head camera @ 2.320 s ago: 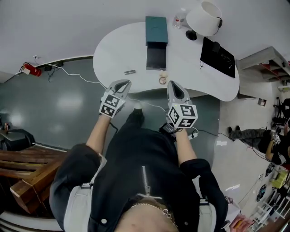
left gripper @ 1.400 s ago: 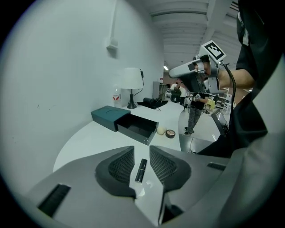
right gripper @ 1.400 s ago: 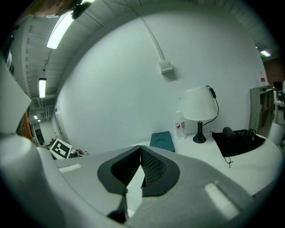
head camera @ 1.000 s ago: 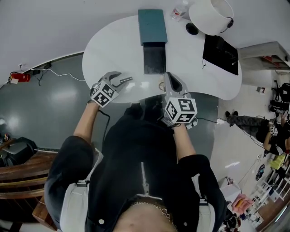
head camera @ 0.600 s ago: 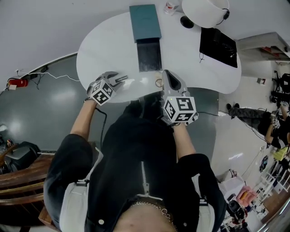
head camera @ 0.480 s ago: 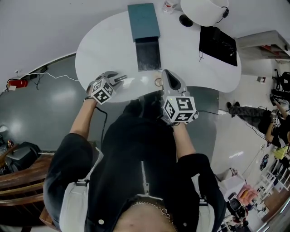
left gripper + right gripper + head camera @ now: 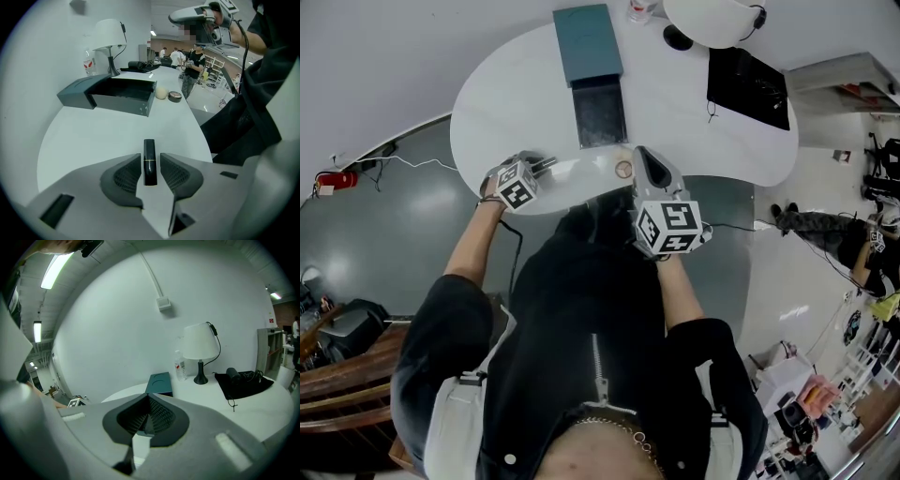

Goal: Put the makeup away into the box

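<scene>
Okay, left tongs (image 7: 546, 165) had dropped right down onto the worktop (image 7: 516, 94) since a sec ago, tipped steeply nose-down, & were now straddling the lipstick (image 7: 149, 161). Lipstick lay flat nr the front edge of the worktop, pointing away along the tongs, one pad either side.

Tongs had just been narrowing on it, but a thin sliver of white still showed each side of the tube. So pads were close, not yet pinching by the look of it. Meaning: pick was lined up, grip not made.

Right tongs (image 7: 147, 398) were pressed together w/ nothing in them, hanging over the front edge nr the middle, much where they'd been.

Box (image 7: 123, 96) sat open further back on the worktop, dark tray toward the person, teal lid behind it. Tray looked empty from above. Pale ball (image 7: 161, 93) & small round case (image 7: 175, 96) waited just beside the box's front corner, also not put away.

So the task looked barely begun: lipstick first, prob. 2 more items after. Next move would need the squeeze finished, a lift, then a carry fwd to the tray. Risk: tube's round & glossy, so it could roll or squirt out if the pinch landed off-centre.
</scene>
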The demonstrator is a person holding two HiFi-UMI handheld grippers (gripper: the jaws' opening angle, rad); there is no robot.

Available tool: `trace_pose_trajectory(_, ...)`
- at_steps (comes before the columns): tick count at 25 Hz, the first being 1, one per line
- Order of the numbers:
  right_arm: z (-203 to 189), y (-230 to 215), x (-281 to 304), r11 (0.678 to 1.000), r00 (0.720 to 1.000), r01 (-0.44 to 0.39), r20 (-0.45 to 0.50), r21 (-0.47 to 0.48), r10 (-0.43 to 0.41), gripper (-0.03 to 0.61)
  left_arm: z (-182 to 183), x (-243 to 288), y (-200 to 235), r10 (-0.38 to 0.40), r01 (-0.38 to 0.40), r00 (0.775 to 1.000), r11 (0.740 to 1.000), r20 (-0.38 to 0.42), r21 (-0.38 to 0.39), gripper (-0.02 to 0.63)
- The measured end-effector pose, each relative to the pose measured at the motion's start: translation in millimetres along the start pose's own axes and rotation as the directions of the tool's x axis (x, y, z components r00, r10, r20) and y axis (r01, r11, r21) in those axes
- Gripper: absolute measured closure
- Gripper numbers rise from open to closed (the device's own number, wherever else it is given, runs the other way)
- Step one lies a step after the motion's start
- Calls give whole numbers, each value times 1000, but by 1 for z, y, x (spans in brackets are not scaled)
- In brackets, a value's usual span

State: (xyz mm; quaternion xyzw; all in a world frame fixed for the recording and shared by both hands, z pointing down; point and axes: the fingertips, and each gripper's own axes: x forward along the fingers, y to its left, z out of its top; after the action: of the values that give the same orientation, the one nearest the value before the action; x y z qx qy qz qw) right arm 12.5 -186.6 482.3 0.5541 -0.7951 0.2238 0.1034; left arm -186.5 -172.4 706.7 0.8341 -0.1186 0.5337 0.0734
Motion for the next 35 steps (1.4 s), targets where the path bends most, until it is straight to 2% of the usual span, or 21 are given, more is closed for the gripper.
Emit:
trace_pose_trajectory(4,-3,-3,-3,1000,1000,4,-4,8,-4,572,-1,2,-1,3,-3,1000,1000,-28,27,518)
trace_pose_trajectory(17,-2,-12,0,1000,1000,-9,2,23,9,572,6,-6,5,14,-13,1000,999,-27,32,525)
trace_pose_trajectory(24,2,-14,4,999,1000,-14,16,33,13,572,38,-30,26,51,-52,999,997,17,50,525)
trace_pose_trajectory(35,5,-25,1,999,1000,1,31,49,-3,572,98,-42,53,69,-77,996,986,62,146,525)
